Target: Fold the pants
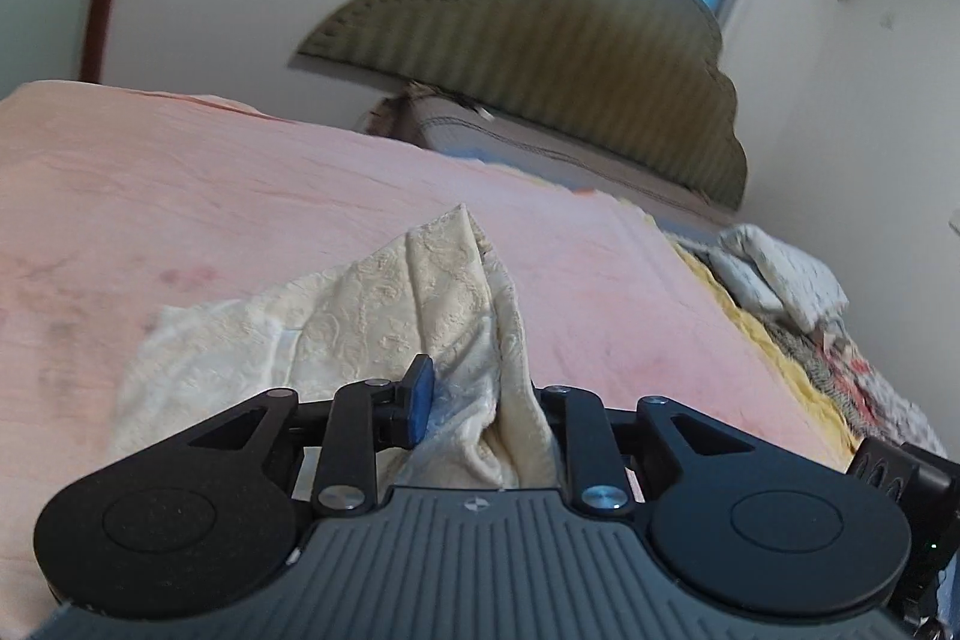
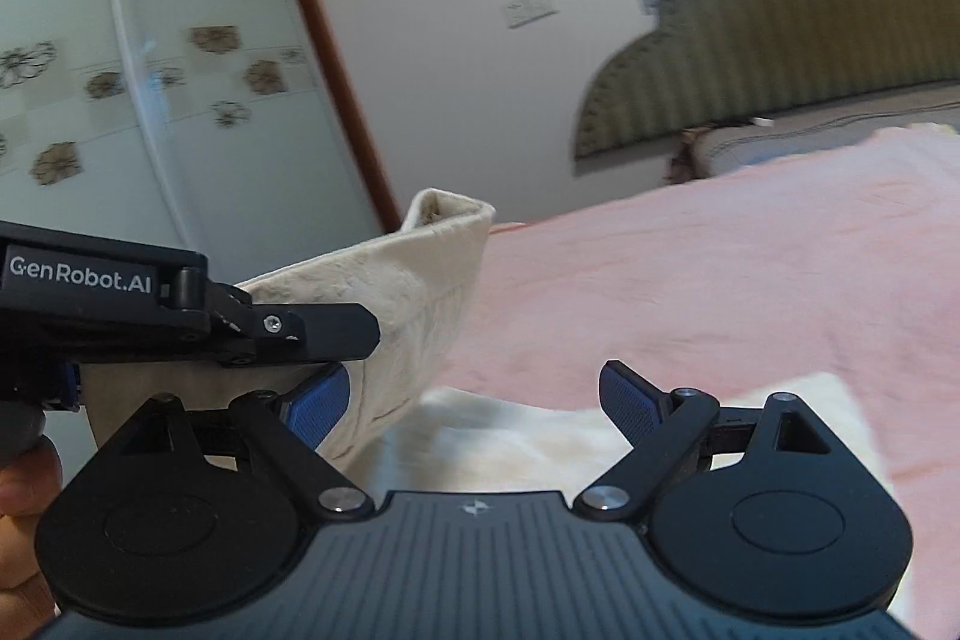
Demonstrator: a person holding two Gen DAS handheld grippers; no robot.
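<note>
pants (image 1: 384, 316) on bed (image 1: 180, 196), headboard (image 1: 540, 58) behind

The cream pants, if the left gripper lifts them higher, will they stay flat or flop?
Likely flop: the cream pants already bunch and crease where the left gripper pinches them. Probably light, since one raised corner stands up by itself. The textured weave should resist slipping.

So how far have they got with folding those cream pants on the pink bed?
Early days, by the look of it. Done: nothing looks neatly folded; the cream pants lie rumpled on the pink bedspread. In hand: the left gripper is shut on a bunch of the fabric and lifts it, while the right gripper is open, holding nothing. Left: laying the pants flat and making every fold.
</note>
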